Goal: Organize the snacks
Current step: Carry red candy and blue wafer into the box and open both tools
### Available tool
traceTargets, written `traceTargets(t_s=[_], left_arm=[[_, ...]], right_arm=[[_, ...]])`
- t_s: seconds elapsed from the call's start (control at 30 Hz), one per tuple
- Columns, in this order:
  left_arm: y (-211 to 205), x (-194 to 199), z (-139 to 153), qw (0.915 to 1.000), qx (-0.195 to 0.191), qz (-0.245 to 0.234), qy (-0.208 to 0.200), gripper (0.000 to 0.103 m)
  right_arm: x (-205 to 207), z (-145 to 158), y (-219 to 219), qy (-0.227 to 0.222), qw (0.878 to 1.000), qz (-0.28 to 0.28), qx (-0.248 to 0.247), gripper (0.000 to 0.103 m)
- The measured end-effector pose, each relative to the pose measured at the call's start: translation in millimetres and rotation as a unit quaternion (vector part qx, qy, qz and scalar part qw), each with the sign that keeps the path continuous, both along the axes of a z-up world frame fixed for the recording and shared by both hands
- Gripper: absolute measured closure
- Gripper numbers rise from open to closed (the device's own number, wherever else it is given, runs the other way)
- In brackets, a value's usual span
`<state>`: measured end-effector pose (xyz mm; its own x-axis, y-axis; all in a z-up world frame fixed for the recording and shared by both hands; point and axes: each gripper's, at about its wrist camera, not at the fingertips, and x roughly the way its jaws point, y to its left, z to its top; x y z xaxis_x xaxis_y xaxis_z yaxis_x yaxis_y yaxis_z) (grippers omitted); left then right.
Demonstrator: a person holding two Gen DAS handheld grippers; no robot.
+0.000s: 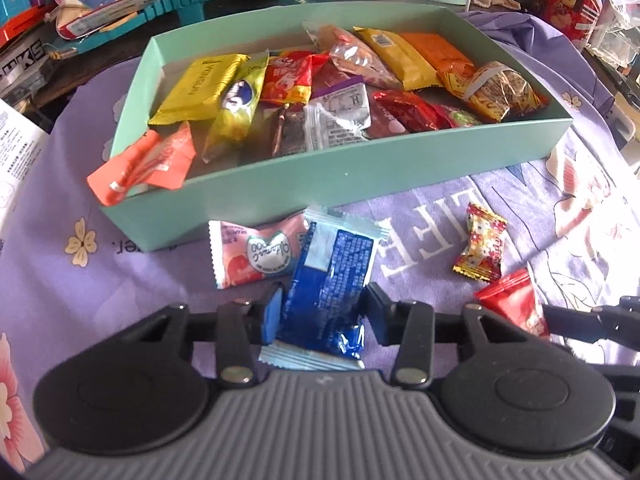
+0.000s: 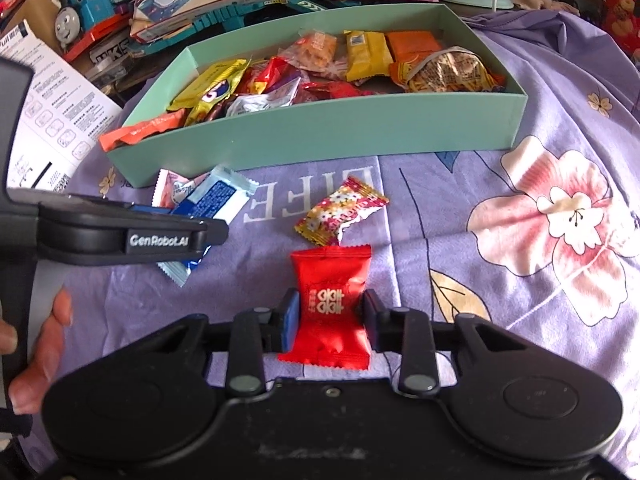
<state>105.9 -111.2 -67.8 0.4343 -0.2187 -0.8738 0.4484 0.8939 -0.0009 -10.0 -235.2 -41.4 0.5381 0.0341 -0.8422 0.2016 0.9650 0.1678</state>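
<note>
A mint green box [image 1: 320, 176] [image 2: 320, 136] holds several snack packets on a purple flowered cloth. My left gripper [image 1: 322, 310] is shut on a blue packet [image 1: 328, 280], which lies on the cloth just before the box. It also shows in the right wrist view [image 2: 216, 196]. My right gripper [image 2: 330, 322] is shut on a red candy packet [image 2: 330, 300], seen at the right in the left wrist view [image 1: 510, 300]. A pink packet [image 1: 252, 256] and a gold flowered candy [image 1: 480, 244] [image 2: 340, 208] lie loose on the cloth.
An orange packet [image 1: 140, 164] hangs over the box's left corner. Toy boxes, a toy train [image 2: 80, 12] and a printed sheet [image 2: 52, 112] crowd the back and left. The cloth [image 2: 540, 220] stretches to the right.
</note>
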Motion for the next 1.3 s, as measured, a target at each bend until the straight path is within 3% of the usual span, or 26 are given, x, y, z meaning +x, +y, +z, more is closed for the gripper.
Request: traceTargets(t_s=[0.3,0.67,1.0,1.3], left_arm=[[13,-11,22,0.9994,-0.032,0.007,0.008,0.061],[15,-15,73,0.9974,-0.068,0.001,-0.026,0.060],[12,56,111,0.9954,-0.070,0.025,-0.060,0.060],[-2,152,109,0.9961,-0.057,0.032,-0.060,0.060]], right_arm=[[-13,13,-15,-0.017,1.000,-0.018,0.007,0.071],[-13,52,-32,-0.061,0.998,-0.026,0.011,0.071],[33,85,-58,-0.099,0.995,-0.030,0.004,0.071],[101,74,-80,-0.090,0.995,-0.032,0.007,0.071]])
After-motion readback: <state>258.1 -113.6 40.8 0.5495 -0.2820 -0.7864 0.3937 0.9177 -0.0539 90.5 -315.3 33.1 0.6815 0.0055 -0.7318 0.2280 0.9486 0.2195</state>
